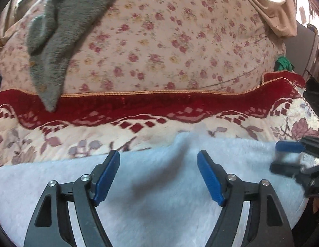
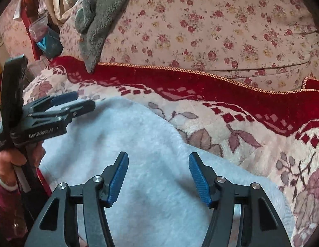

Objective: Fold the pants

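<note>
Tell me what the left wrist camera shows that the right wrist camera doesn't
Only the left wrist view shows a green cloth at the quilt's right end. Only the right wrist view shows the person's hand gripping the left gripper's handle, plus a blue bag beside the bed. Both show the light blue fleece pants, grey garment, floral quilt, red-bordered blanket, and both grippers open, left gripper, right gripper.

The left gripper (image 1: 158, 160) tilts downward with its blue pads (image 1: 107, 178) spread wide, nothing between them. The right gripper (image 2: 158, 163) tilts likewise, jaws parted and empty. A hand (image 2: 13, 156) grasps the left gripper's handle.
</note>
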Available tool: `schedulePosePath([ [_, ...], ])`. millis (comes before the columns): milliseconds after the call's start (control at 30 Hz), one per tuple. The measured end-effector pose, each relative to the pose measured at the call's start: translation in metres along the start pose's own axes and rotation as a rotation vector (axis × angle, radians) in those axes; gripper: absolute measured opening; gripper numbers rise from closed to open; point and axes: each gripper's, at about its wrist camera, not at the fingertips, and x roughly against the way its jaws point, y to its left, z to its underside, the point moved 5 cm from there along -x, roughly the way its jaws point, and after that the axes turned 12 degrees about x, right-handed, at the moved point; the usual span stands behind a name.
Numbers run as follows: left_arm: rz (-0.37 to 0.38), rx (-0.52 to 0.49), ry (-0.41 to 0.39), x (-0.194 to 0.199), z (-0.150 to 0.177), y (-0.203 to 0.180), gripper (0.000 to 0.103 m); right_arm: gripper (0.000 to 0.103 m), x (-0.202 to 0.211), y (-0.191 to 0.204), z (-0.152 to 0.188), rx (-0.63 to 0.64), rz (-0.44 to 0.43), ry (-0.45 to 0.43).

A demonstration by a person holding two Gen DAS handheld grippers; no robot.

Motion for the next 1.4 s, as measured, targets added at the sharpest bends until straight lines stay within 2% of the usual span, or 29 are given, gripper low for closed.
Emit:
schedulePosePath([
  [67, -0.018, 0.013, -0.014, 0.010, 0.004, 0.009, 0.078, 0.067, 0.008, 0.006, -0.006, -0.008, 0.005, -0.029],
  [200, -0.049, 0.041, -0.035, 0.025, 0.010, 0.026, 0.079, 0.075, 0.014, 0.027, -0.015, 0.030, -0.037, -0.046],
  [500, -0.153, 0.080, -0.076, 0.052, 0.024, 0.069, 0.080, 0.077, -0.009, 0.081, -0.016, 0.112, -0.103, 0.010],
  [667, -0.178, 0.121, -0.090, 0.065, 0.034, 0.093, 0.080, 0.077, -0.023, 0.105, -0.015, 0.136, -0.136, 0.039],
  [900, -0.217, 0.249, -0.108, 0.095, 0.059, 0.150, 0.080, 0.078, -0.040, 0.138, -0.015, 0.152, -0.196, 0.079],
  [1067, -0.270, 0.379, -0.145, 0.126, 0.081, 0.207, 0.080, 0.079, -0.053, 0.169, -0.022, 0.199, -0.229, 0.098],
  [1300, -0.372, 0.527, -0.159, 0.152, 0.114, 0.283, 0.082, 0.081, -0.083, 0.231, -0.049, 0.266, -0.313, 0.116],
  [1400, -0.389, 0.587, -0.158, 0.155, 0.124, 0.308, 0.082, 0.082, -0.098, 0.261, -0.067, 0.287, -0.354, 0.113],
])
